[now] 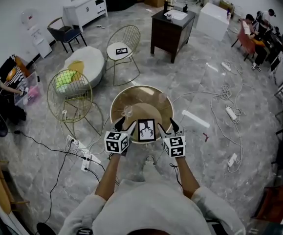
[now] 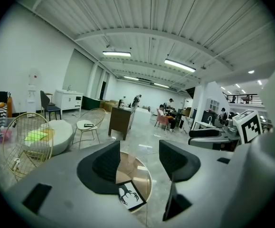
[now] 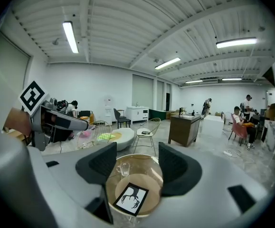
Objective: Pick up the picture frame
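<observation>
The picture frame, black-edged with a black antler print on white, lies flat on the round glass table near its front edge. My left gripper hovers just left of the frame, my right gripper just right of it. Both are open with nothing between their fingers. In the left gripper view the frame shows below and beyond the open left gripper. In the right gripper view the frame lies on the table under the open right gripper.
A small clear glass cup stands on the table beyond the frame. Two gold wire chairs stand to the left and behind, with a dark cabinet further back. Cables and power strips lie on the floor.
</observation>
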